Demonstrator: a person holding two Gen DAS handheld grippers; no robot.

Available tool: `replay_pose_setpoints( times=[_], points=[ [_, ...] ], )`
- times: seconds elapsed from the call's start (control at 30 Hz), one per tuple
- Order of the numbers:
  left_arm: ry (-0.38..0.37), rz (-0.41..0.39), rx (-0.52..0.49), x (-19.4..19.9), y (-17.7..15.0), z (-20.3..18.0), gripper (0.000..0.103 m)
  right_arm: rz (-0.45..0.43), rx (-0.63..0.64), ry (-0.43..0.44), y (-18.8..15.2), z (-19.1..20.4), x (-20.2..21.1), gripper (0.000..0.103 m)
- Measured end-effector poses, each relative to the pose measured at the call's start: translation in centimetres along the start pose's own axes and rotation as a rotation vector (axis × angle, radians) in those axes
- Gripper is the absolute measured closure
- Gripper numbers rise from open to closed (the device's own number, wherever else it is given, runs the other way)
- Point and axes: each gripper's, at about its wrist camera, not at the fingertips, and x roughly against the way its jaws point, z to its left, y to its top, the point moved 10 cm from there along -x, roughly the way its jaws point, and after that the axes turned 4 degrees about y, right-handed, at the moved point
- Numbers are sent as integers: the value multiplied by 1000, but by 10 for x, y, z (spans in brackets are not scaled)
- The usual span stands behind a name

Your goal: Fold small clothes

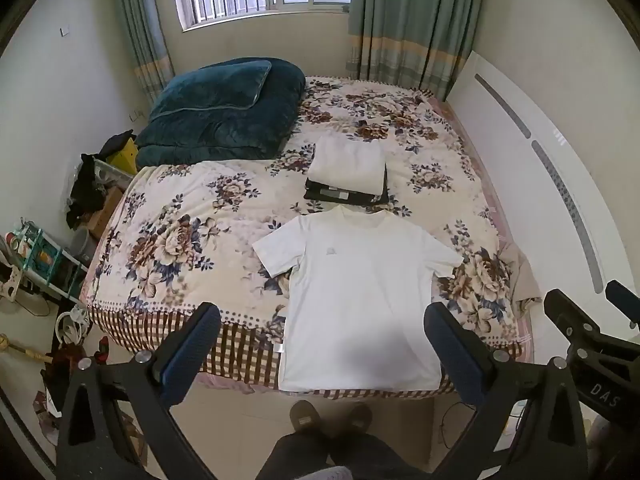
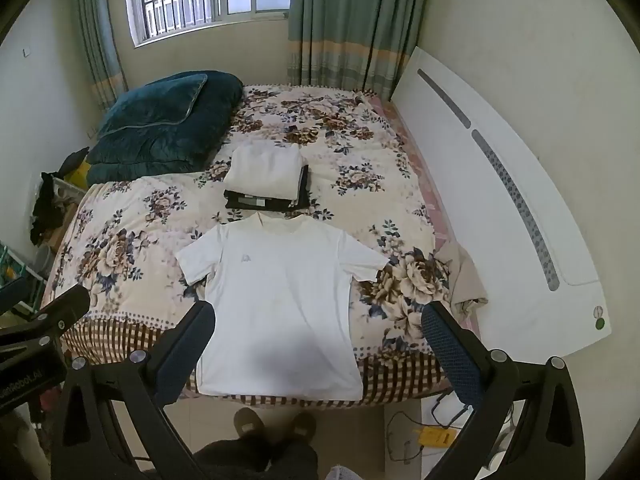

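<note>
1. Shirt, white, short-sleeved (image 1: 360, 292): lay flat and face up on the bed (image 1: 192, 240), straight ahead of and below both hand-held grippers, collar away from them, hem over the bed's near edge, both sleeves spread out. No fold was made in it yet.
2. Stack of folded clothes (image 1: 347, 174): sat just beyond the shirt's collar, farther from the grippers; a white piece on top, dark pieces under it. Judged as the finished part of the task.
3. Beige cloth (image 2: 460, 276): lay crumpled at the bed's edge, ahead and to the right of the right hand-held gripper; possibly another piece left to fold, cannot tell.
4. Left hand-held gripper (image 1: 320, 344): fingers wide apart, holding nothing, raised clear of the shirt.
5. Right hand-held gripper (image 2: 318, 344): fingers wide apart, empty, likewise above the hem end.
6. Remaining, by judgement: the whole folding of the shirt, then its placing on the stack.
</note>
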Motion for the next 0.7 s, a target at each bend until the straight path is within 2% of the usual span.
replay_pose_setpoints(
  times=[0.7],
  points=[
    [10,-17,11,6,6,7,0,2,4,4,1,-1,5,0]
  ],
)
